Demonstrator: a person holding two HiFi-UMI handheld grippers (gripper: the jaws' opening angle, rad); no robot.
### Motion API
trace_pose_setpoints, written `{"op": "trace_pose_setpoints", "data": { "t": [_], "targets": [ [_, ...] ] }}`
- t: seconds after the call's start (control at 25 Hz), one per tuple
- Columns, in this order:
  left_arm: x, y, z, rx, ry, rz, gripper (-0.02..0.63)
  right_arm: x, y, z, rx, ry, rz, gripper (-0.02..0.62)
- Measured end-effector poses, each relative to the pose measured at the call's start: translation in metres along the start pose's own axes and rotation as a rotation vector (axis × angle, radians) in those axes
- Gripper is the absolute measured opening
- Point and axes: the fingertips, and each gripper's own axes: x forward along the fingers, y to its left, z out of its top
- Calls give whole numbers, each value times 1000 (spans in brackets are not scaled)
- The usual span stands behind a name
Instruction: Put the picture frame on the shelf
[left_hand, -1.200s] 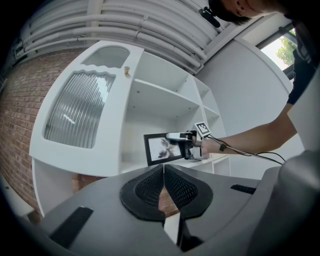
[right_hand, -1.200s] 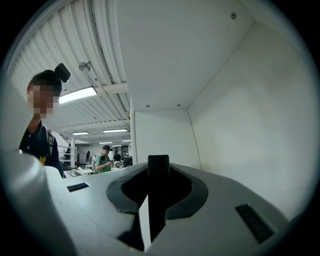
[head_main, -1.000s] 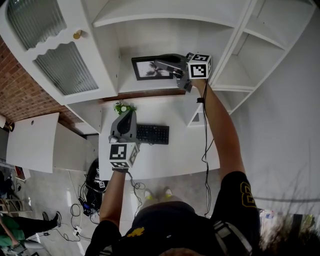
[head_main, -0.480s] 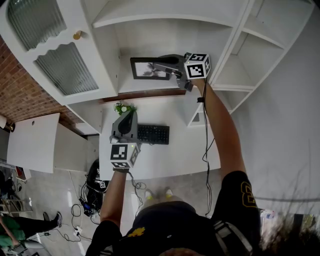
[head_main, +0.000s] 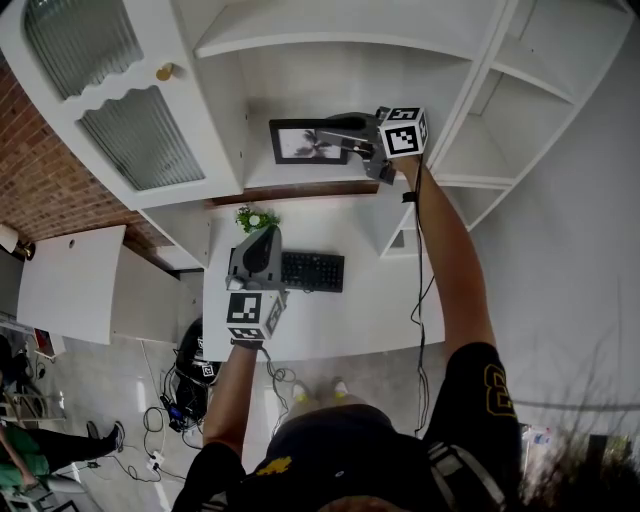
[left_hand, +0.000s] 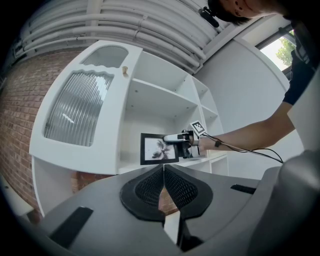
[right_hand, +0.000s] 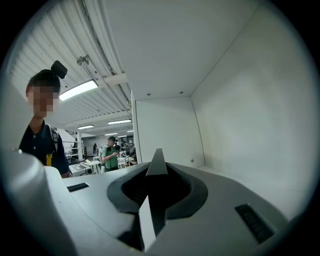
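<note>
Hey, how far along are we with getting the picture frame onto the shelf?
Done: the picture frame has been picked up and now stands upright at the shelf. In hand: the right gripper is shut on the frame's edge; I cannot tell whether the frame rests on the board. Remaining: settle it, open the jaws and back out. The left gripper is shut and empty above the desk.
</note>
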Motion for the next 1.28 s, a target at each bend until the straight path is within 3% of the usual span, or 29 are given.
{"op": "trace_pose_setpoints", "data": {
  "t": [1.28],
  "targets": [
    [-3,-6,2,-10,-7,-11,21,0,3,6,-46,21,-97,115]
  ]
}}
